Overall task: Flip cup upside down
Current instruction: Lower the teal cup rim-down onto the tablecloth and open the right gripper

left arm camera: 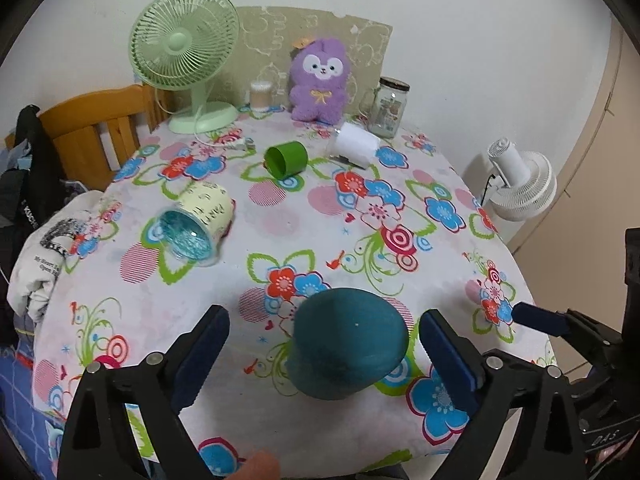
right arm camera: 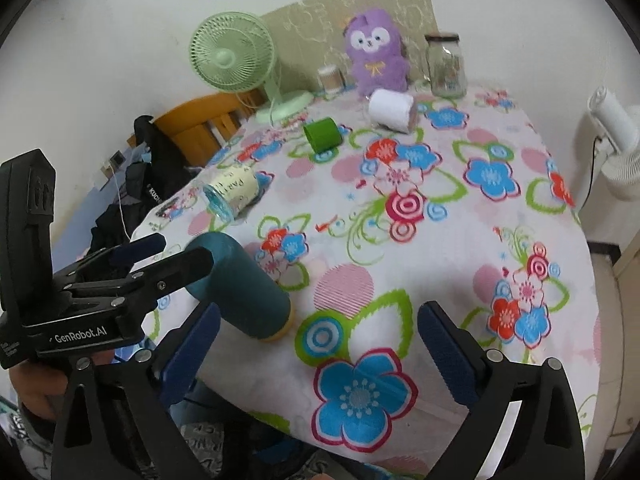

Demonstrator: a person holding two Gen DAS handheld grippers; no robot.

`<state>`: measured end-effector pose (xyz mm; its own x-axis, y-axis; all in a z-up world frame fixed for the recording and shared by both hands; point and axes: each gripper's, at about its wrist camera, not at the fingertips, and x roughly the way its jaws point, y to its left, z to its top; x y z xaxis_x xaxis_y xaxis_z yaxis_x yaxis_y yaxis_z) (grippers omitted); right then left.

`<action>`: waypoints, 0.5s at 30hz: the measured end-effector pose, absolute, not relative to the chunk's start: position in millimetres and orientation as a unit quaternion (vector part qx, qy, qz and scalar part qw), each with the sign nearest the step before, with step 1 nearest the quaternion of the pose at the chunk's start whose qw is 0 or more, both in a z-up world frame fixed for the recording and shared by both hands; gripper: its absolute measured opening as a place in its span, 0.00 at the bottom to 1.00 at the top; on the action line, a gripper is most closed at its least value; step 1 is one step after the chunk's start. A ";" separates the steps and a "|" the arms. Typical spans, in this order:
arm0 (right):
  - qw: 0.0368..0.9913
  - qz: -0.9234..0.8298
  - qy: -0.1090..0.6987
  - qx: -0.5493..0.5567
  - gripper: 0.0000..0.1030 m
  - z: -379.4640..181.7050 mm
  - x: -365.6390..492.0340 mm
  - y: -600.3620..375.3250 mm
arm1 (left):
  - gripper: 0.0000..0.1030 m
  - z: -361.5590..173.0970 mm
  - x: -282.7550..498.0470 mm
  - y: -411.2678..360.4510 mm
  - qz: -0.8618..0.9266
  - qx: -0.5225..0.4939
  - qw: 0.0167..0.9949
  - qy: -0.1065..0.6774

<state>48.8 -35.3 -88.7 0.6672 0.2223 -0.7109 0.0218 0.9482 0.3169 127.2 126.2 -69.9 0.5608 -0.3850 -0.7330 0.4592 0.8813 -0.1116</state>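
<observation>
A dark teal cup stands upside down, a little tilted, on the floral tablecloth, its flat base toward me. It sits between the fingers of my left gripper, which is open; gaps show on both sides. In the right wrist view the teal cup rests mouth down, and the left gripper reaches around its upper part. My right gripper is open and empty over the cloth, to the right of the cup.
A cream cup with a blue inside, a green cup and a white cup lie on their sides farther back. A green fan, purple plush and glass jar stand at the back. A white fan stands beside the table.
</observation>
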 end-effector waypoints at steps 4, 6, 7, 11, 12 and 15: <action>0.904 0.059 0.398 0.141 0.99 -81.0 52.0 -29.4 | 0.96 -61.4 124.5 132.7 -0.232 0.047 0.890 0.389; 0.906 0.058 0.396 0.137 1.00 -77.6 52.8 -27.7 | 0.97 -56.8 123.3 136.7 -0.230 0.045 0.894 0.382; 0.907 0.056 0.395 0.135 1.00 -75.8 53.2 -26.9 | 0.97 -54.6 122.9 138.2 -0.229 0.044 0.895 0.379; 0.912 0.048 0.386 0.132 1.00 -68.6 52.9 -24.3 | 0.98 -46.9 120.2 144.7 -0.223 0.042 0.902 0.367; 0.915 0.050 0.380 0.129 1.00 -66.1 52.4 -22.9 | 0.98 -45.0 119.7 146.1 -0.222 0.043 0.904 0.363; 0.924 0.049 0.361 0.114 1.00 -58.0 49.0 -18.3 | 0.98 -39.8 117.0 149.3 -0.216 0.047 0.909 0.354</action>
<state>49.0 -18.3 -58.0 0.7342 0.1718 -0.6569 -0.0077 0.9695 0.2450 117.0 149.3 -39.8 0.6564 -0.3597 -0.6631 0.4265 0.9020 -0.0671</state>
